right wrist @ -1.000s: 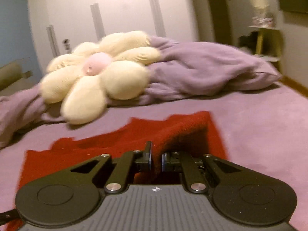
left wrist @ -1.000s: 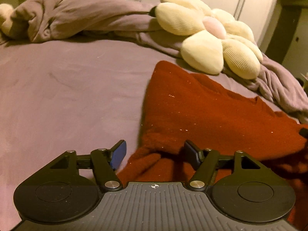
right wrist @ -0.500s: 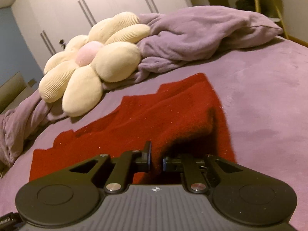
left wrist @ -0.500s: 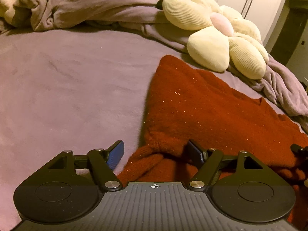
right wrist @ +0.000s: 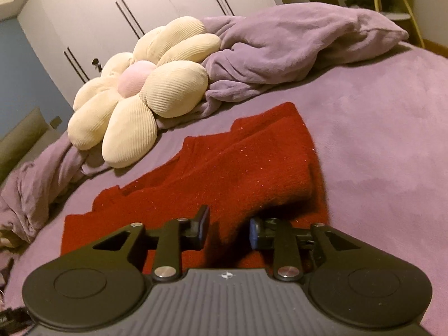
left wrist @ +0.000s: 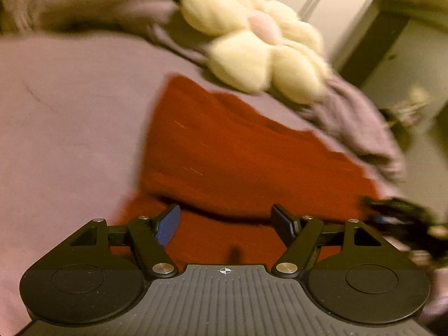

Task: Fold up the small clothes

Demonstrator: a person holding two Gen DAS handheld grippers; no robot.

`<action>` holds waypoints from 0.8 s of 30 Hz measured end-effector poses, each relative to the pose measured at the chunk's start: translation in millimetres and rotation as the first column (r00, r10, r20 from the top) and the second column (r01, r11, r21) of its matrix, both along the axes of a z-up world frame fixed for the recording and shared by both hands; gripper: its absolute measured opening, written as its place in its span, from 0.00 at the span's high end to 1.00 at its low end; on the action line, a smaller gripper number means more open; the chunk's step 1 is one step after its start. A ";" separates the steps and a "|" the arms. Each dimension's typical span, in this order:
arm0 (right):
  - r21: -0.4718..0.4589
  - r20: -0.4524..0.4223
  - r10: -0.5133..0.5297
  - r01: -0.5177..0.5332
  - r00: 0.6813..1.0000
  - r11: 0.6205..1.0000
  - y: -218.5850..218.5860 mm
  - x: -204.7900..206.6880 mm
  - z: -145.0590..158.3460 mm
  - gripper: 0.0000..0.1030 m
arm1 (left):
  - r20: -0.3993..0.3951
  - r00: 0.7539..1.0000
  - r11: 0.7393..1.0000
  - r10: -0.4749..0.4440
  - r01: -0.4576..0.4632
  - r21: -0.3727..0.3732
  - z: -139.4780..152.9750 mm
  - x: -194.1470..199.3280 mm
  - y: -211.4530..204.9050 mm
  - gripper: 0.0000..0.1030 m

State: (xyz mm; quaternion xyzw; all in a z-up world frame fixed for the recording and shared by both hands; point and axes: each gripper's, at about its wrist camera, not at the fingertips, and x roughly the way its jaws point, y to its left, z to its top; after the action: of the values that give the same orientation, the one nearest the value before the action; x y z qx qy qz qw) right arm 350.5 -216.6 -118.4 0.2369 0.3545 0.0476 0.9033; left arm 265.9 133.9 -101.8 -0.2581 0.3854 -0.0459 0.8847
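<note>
Change: right gripper, pinched shut on the cloth half a second ago, now stands apart with the fold dropped between its jaws; left gripper stays spread wide and has swung, its view smeared by motion.
Garment: red knit sweater lies mid-bed on the purple bed cover, one layer folded over itself, its far edge near the flower cushion.
Left tool: open, jaws wide, hovering low over the near hem; nothing between the pads.
Right tool: open, cloth bunched in the gap but not clamped.
Step in hand: I judge a release after a fold; lift both tools straight back so the pads don't drag the knit and undo the crease.
Right view only: crisp look at the stepped folded edge, the crumpled blanket and wardrobe doors.
Left view only: the sweater's left edge, plus a dark blur at far right, probably the other tool, though I can't tell.
</note>
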 end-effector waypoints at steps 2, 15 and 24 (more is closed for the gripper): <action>0.042 -0.006 -0.011 0.011 1.000 0.999 -6.1 -0.5 -1.8 0.71 | -0.041 0.999 0.993 0.001 -0.006 -0.116 -12.9 6.9 4.1 0.28; 0.211 -0.017 -0.065 0.067 0.998 0.975 -33.6 0.1 -11.7 0.77 | -0.150 0.947 0.878 0.283 -0.319 -0.356 -52.8 43.8 48.9 0.82; 0.220 -0.031 0.009 -0.002 0.999 0.975 -16.1 -1.6 -11.3 0.86 | -0.133 0.929 0.872 0.344 -0.369 -0.321 -46.4 45.3 76.4 0.83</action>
State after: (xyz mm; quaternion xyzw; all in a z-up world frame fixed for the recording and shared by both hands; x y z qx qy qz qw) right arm 348.9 -232.7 -129.6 0.3353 0.3619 0.0852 0.8656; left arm 311.1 210.3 -148.2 -0.4755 0.3488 0.0613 0.8053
